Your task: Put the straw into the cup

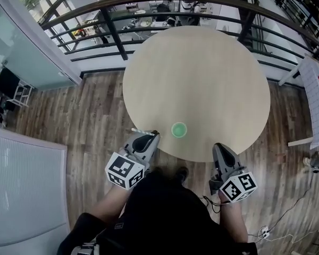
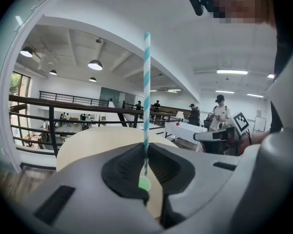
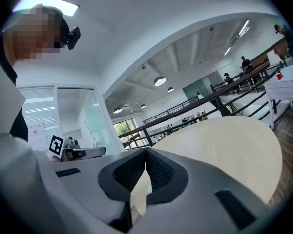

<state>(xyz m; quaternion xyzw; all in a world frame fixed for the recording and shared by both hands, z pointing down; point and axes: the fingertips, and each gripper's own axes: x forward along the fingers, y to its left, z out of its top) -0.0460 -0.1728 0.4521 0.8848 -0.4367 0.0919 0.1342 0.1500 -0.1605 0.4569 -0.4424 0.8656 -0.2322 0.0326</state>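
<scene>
Round table [image 1: 202, 73], green cup [image 1: 178, 129]; left gripper [image 2: 145, 149] pinches teal-striped straw [image 2: 146, 96].

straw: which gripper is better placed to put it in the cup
Left. The left gripper is shut on the straw and sits close beside the cup. The right gripper is shut, holds nothing, and is farther from the cup.
</scene>
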